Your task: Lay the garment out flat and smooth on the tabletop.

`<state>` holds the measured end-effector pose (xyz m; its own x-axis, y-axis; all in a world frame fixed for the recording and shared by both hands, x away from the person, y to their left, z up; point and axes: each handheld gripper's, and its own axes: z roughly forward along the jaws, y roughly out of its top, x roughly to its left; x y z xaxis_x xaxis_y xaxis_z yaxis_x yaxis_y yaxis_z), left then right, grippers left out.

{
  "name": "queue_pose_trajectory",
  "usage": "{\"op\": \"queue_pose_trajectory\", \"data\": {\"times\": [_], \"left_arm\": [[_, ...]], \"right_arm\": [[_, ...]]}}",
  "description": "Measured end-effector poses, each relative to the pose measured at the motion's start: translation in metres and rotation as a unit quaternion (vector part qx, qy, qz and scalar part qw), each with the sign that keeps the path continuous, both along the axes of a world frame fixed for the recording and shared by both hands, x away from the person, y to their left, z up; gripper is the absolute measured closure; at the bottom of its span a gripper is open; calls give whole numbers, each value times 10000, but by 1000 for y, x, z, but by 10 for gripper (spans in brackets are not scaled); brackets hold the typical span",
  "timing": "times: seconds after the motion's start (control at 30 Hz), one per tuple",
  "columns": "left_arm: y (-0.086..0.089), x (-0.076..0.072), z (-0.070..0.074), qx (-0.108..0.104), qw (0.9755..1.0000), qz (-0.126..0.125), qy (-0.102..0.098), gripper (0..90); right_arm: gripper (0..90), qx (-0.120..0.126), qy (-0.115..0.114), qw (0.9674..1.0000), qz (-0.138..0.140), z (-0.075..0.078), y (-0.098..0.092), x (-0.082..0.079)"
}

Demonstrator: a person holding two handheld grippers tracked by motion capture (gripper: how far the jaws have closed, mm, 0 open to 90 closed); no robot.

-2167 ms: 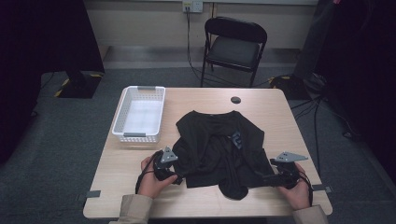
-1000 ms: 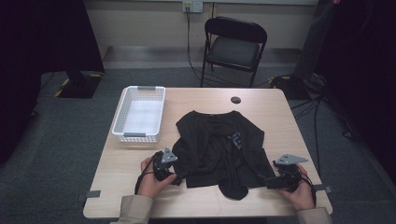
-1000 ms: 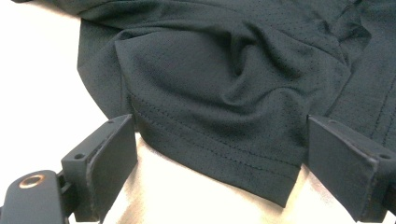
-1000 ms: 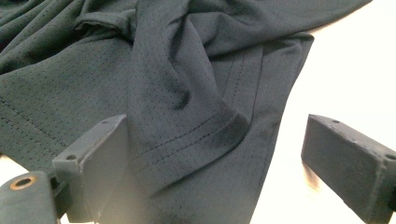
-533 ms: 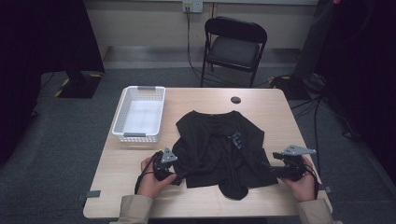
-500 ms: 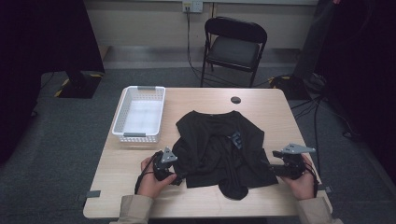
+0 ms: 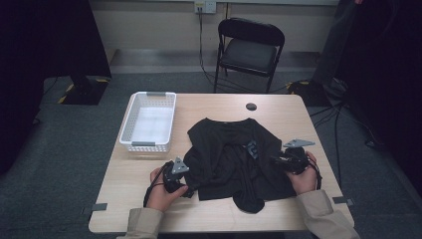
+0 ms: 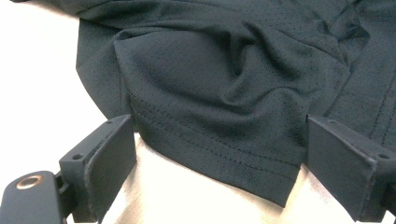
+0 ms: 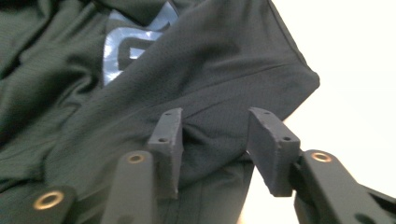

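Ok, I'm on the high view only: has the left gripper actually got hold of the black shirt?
Observer: No. The left gripper has its jaws wide open, and the sleeve hem of the black shirt lies loose between them.
Operator: And the right one?
Observer: The right gripper has just been closing its jaws around a fold near the shirt's edge, below the pale printed logo. The pads don't look clamped yet.

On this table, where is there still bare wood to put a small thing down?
Free: the far right corner past the small black disc, the near left corner below the white basket, and the near edge of the table. Crowded: the middle, under the black shirt, with a tool at each side.
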<state>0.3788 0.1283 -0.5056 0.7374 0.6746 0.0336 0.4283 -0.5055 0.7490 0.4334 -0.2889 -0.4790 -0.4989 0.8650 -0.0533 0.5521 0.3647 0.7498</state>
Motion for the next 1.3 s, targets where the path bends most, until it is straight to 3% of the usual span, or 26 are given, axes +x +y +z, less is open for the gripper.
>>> {"op": "queue_pose_trajectory", "data": {"times": [0.13, 0.23, 0.27, 0.37, 0.47, 0.57, 0.63, 0.8, 0.87, 0.93, 1.0, 1.07, 1.13, 1.2, 1.3], "left_arm": [[0, 0, 0, -1, 10000, 1, 0, 107], [0, 0, 0, 0, 10000, 0, 0, 107], [0, 0, 0, -2, 10000, 1, -1, 107], [0, 0, 0, -1, 10000, 2, 0, 107], [0, 0, 0, 0, 10000, 1, 0, 107], [0, 0, 0, 1, 10000, 0, 0, 107], [0, 0, 0, 1, 10000, 0, 1, 107], [0, 0, 0, 1, 10000, -1, 0, 107], [0, 0, 0, 0, 10000, -5, 0, 107], [0, 0, 0, 0, 10000, -7, 0, 107], [0, 0, 0, -2, 10000, -4, 0, 107], [0, 0, 0, 1, 10000, -7, -2, 107], [0, 0, 0, 3, 10000, -7, -4, 107], [0, 0, 0, 3, 10000, -6, -2, 107], [0, 0, 0, -4, 10000, -6, 4, 107]], "right_arm": [[605, -79, 66, 9999, 75, -3, 4, 5], [741, -172, 212, 9992, 285, -6, 10, 8], [824, -134, 268, 9990, 346, -6, 11, 9], [883, -126, 403, 9983, 412, -2, 13, 11], [885, -102, 329, 9983, 463, 4, 15, 11], [885, -22, 32, 9982, 595, 27, 24, 8], [885, -10, -33, 9979, 650, 33, 27, 7], [885, -118, -261, 9942, 1040, 53, 59, 6], [881, -79, -238, 9904, 1356, 52, 85, 8], [792, 28, -158, 9871, 1593, 45, 102, 9], [679, -52, -160, 9852, 1706, 39, 116, 6], [660, -130, -195, 9837, 1781, 37, 119, 2], [621, -154, -274, 9852, 1686, 40, 113, 0], [612, -172, -383, 9887, 1442, 44, 99, -1], [564, -19, -488, 9932, 1060, 50, 74, -1]]}}
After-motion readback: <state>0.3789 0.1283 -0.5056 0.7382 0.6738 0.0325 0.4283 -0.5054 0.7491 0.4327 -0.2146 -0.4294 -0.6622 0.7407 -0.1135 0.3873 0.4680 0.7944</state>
